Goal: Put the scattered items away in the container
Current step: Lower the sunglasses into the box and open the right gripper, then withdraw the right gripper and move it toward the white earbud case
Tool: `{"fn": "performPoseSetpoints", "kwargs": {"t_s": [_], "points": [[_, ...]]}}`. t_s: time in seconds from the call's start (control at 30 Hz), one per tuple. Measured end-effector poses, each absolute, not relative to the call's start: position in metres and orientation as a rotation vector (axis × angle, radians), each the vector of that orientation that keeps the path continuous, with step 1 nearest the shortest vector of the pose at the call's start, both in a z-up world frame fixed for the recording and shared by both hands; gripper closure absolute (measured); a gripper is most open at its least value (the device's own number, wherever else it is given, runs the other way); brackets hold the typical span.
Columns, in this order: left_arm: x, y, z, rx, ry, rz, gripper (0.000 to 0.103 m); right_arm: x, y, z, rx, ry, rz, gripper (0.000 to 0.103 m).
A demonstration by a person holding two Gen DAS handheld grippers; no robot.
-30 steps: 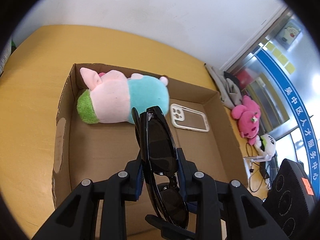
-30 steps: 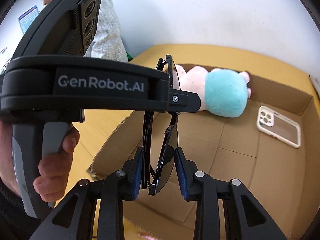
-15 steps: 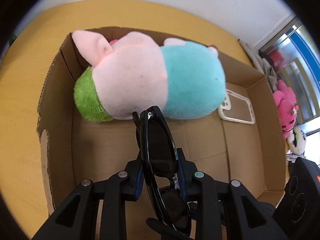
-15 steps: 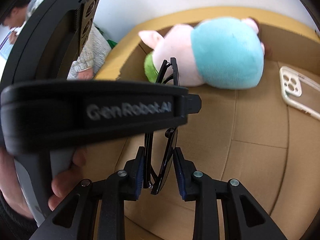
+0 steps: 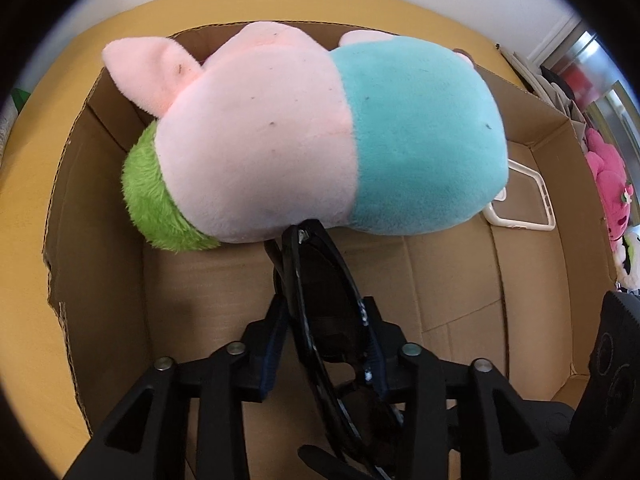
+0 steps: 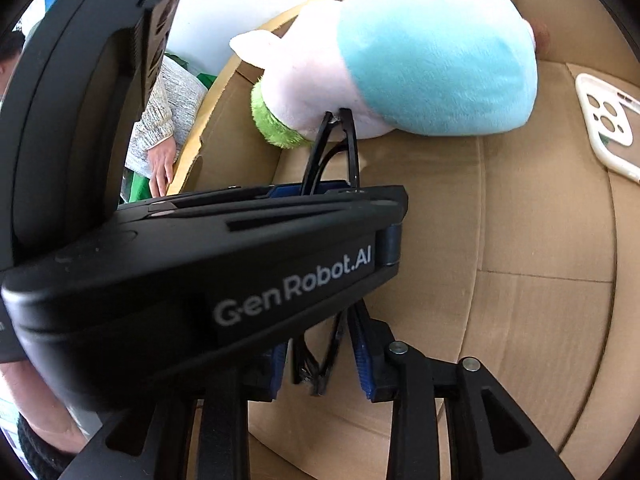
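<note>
Two tools meet on one pair of black sunglasses [image 5: 320, 300]: our left tool [image 5: 325, 344] pinches the folded frame between its blue pads, and our right tool [image 6: 322, 354] has the other end of the frame between its own blue pads, though we cannot tell whether those pads press on it. We hold the sunglasses low inside the cardboard box [image 5: 440, 280], above its floor, their far tip touching or just short of the plush toy [image 5: 320, 132] that lies along the back wall. Just beside the toy's teal end, a white phone case [image 6: 604, 124] lies flat on the box floor. Around the box we see the yellow desk [image 5: 24, 216].
</note>
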State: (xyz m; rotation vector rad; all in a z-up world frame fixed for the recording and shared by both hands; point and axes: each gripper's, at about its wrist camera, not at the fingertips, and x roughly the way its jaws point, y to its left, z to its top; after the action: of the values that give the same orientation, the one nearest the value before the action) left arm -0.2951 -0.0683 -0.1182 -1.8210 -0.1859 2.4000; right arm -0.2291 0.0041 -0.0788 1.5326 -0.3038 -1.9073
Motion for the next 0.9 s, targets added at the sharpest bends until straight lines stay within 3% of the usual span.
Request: {"fn": "performPoseSetpoints", "kwargs": {"t_s": [0.1,0.17,0.43,0.57,0.73,0.9], "points": [[-0.29,-0.075,-0.116,-1.815,-0.188,2.423,0.057,-0.228,0.013,-0.079,1.545,-0.321,-1.944,0.042],[-0.286,-0.079,-0.11,-1.803,-0.173,2.449,0.057,-0.226,0.022,-0.074,1.528,-0.347,-1.977,0.011],[-0.25,-0.088,-0.057,-1.62,-0.169,2.563,0.057,-0.19,0.053,-0.03,1.379,-0.395,-2.031,0.008],[-0.213,-0.088,-0.02,-1.44,-0.159,2.656,0.056,-0.159,0.075,-0.003,1.261,-0.347,-2.11,0.0],[-0.144,-0.068,0.004,-1.197,-0.103,2.846,0.024,-0.12,0.126,0.009,1.145,-0.228,-2.313,0.0],[-0.083,-0.043,-0.01,-1.064,-0.067,2.908,0.024,-0.08,0.154,0.007,1.051,-0.084,-2.505,0.0]]}}
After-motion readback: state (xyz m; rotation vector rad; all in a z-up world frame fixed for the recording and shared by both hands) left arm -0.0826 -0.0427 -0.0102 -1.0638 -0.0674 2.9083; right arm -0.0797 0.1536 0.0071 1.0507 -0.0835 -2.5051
